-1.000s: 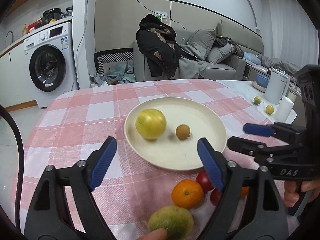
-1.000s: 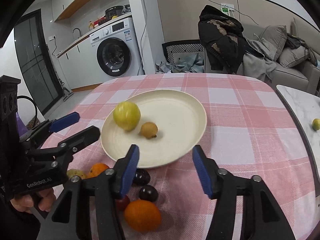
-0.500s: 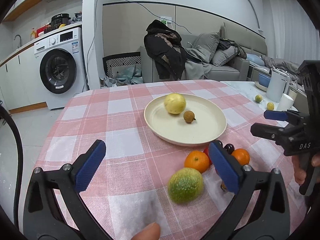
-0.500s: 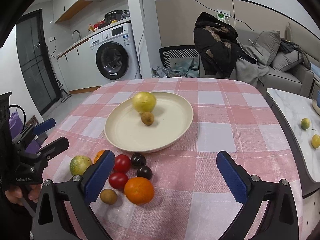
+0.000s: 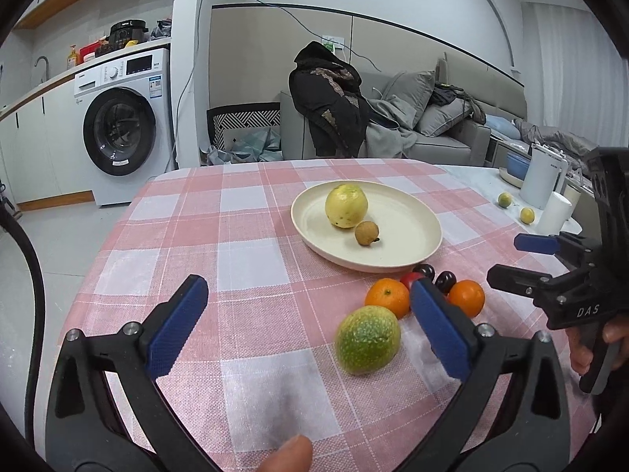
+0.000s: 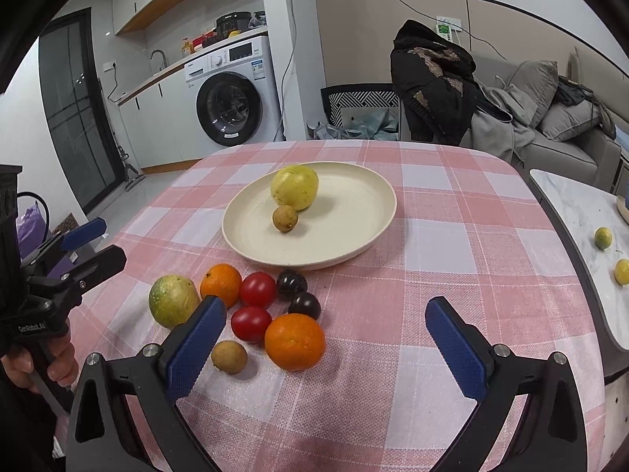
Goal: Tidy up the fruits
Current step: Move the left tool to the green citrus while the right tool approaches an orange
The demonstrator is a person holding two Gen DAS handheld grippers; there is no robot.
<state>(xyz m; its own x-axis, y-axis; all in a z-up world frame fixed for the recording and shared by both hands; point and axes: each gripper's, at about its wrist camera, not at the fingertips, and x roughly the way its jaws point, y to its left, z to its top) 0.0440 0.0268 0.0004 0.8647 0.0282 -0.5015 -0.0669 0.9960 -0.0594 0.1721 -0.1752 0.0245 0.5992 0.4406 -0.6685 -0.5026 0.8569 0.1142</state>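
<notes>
A cream plate (image 5: 409,236) (image 6: 354,212) holds a yellow round fruit (image 5: 346,205) (image 6: 294,187) and a small brown longan (image 5: 366,233) (image 6: 285,218). In front of it on the checked cloth lie a green fruit (image 5: 367,339) (image 6: 173,301), two oranges (image 6: 221,284) (image 6: 295,341), two red tomatoes (image 6: 258,289), two dark plums (image 6: 291,284) and another longan (image 6: 229,356). My left gripper (image 5: 310,330) is open and empty, the green fruit just inside its right finger. My right gripper (image 6: 326,348) is open and empty, around the near orange.
A white side table (image 6: 582,216) at the right carries two small yellow-green fruits (image 6: 603,238), a kettle (image 5: 544,181) and a paper roll. A washing machine (image 5: 125,126) and a sofa (image 5: 432,129) stand behind the table.
Both grippers have pulled back from the plate and opened wider. The loose fruit pile now lies in front of them.
</notes>
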